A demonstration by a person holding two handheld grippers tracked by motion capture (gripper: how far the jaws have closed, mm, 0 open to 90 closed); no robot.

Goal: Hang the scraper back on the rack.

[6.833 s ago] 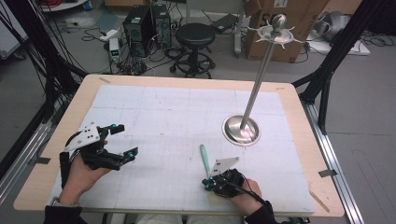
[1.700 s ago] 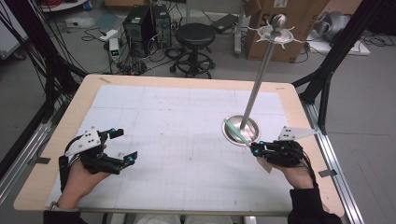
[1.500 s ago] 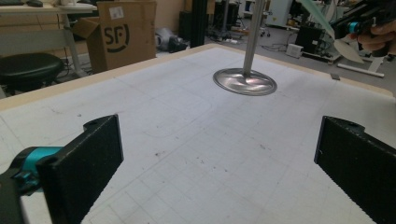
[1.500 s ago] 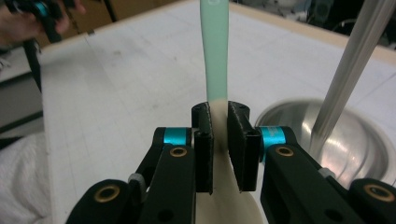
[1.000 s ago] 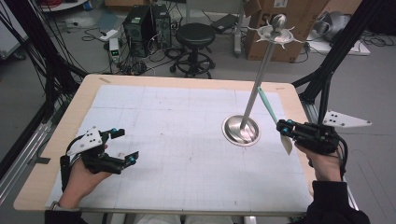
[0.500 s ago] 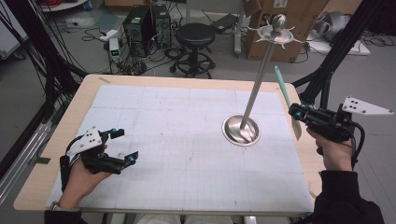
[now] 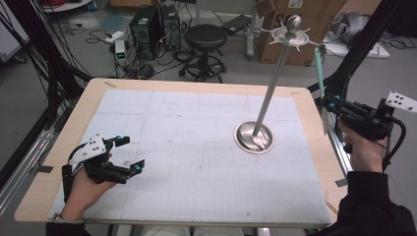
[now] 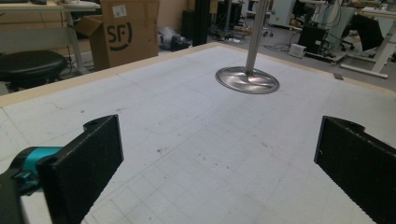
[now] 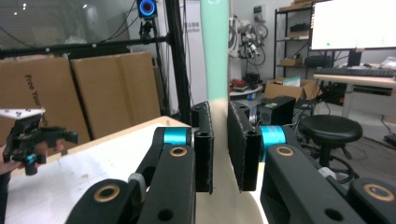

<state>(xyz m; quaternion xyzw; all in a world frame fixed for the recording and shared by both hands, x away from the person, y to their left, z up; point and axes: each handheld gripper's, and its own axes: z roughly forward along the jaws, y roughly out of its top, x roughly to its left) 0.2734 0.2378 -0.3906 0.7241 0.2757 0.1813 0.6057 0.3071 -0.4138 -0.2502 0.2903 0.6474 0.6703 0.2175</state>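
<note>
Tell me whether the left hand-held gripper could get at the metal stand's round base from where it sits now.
Probably yes. The left hand-held gripper rests open on the mat, and bare mat lies between it and the stand's round base; the jaws look too narrow to span it, so only its rim seems graspable.

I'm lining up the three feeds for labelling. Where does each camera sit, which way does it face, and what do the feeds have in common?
High view: above the person's side, looking forward and down on the table; both hands show, the left gripper open, the right gripper holding the mint-green utensil upright.
Left gripper view: on the left gripper, looking low across the mat to the stand.
Right gripper view: on the right gripper, its jaws clamping the utensil; the other hand's gripper shows far left.
Shared: high and left gripper views both show the stand.
</note>
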